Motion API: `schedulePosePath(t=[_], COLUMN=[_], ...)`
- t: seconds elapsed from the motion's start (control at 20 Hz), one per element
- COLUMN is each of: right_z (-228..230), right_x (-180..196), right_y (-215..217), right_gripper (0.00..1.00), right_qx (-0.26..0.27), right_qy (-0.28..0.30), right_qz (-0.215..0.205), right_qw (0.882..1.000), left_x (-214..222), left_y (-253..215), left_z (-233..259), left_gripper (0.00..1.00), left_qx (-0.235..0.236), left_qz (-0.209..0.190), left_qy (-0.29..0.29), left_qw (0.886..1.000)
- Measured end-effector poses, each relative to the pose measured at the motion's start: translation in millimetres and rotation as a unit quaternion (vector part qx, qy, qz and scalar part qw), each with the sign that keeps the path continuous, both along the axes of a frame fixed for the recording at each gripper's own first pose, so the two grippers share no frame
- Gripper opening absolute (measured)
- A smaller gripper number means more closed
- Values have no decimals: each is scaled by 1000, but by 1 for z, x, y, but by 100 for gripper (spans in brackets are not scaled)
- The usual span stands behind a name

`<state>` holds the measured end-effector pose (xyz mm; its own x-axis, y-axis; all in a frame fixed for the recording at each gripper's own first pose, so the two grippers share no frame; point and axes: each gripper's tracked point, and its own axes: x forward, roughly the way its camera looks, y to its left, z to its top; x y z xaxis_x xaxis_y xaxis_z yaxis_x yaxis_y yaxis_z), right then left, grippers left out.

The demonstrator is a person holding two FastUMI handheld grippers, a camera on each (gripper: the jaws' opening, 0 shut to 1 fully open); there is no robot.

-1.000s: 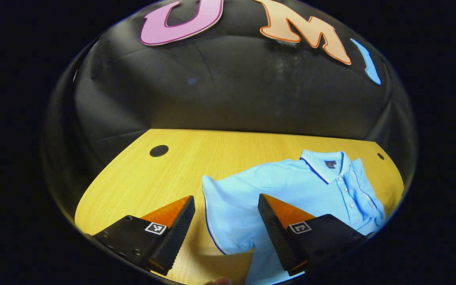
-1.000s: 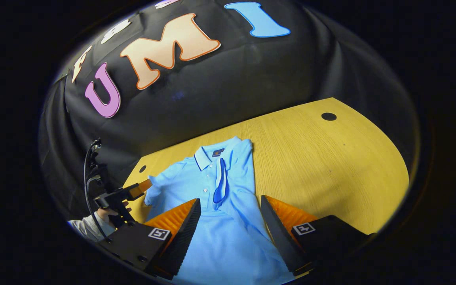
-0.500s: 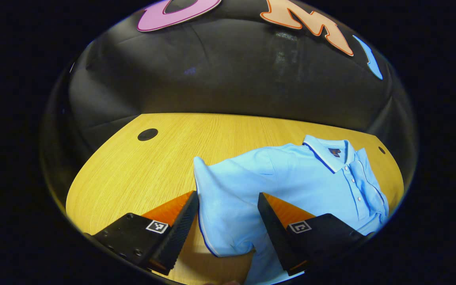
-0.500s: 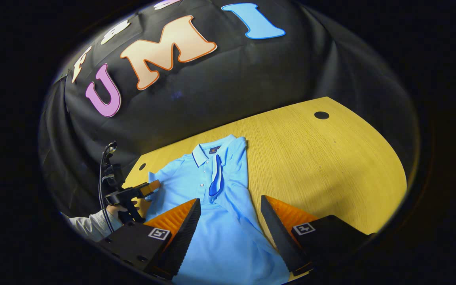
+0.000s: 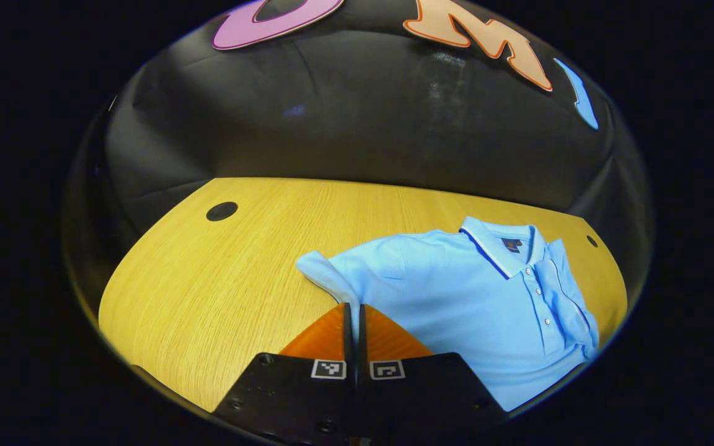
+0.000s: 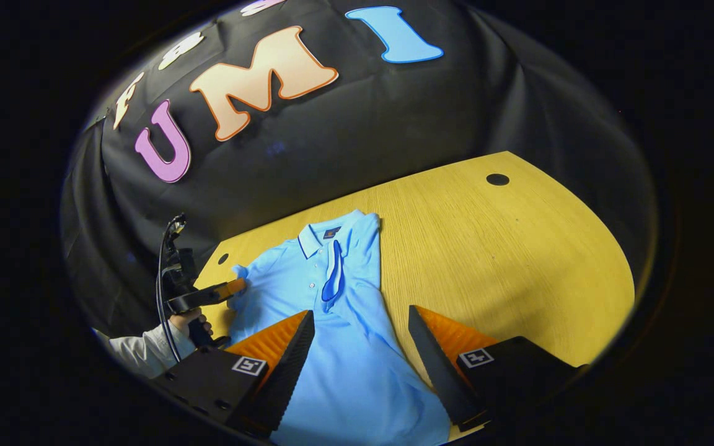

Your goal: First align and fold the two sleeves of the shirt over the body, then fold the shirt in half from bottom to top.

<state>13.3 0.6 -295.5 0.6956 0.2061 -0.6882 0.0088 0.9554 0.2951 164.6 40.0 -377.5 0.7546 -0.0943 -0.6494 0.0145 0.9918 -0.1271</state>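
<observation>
A: Blue cotton shirt (image 5: 468, 310) is lying flat on the wooden table (image 5: 208, 291), directly ahead of the left gripper (image 5: 353, 308), whose fingers are pinching the left sleeve (image 5: 326, 279), likely for folding it inward.

B: And the right gripper (image 6: 360, 334)?

A: Hovering above the hem, fingers spread apart, gripping nothing.

Two low views, shared shirt (image 5: 468, 297)
</observation>
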Motion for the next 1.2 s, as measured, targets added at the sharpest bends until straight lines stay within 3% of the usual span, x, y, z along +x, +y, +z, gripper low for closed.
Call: schedulePosePath(t=[0.35,0.6,0.75,0.9,0.95,1.15,1.2], right_z=[13,14,15,14,14,15,16], right_x=[-22,-35,-36,-32,-31,-17,-16], right_y=[-13,-20,-24,-25,-25,-25,-25], right_gripper=[97,97,97,97,97,97,97], right_qx=[10,11,11,7,4,-18,-23], right_qy=[-17,-17,-19,-24,-27,-57,-64], right_qz=[-6,-10,-17,-25,-30,-48,-51], right_qw=[1000,1000,1000,999,999,997,996], left_x=[6,-3,-5,-10,-11,-17,-22], left_y=[-83,-141,-151,-159,-164,-153,-148], left_z=[58,52,33,27,26,58,67], left_gripper=[0,0,0,4,15,98,98], left_qx=[-21,-34,-11,-29,-39,-35,-33], left_qz=[-69,-110,-114,-119,-127,-140,-144], left_qy=[-40,-28,-10,3,2,-45,-56], left_qw=[997,993,993,993,991,988,987])
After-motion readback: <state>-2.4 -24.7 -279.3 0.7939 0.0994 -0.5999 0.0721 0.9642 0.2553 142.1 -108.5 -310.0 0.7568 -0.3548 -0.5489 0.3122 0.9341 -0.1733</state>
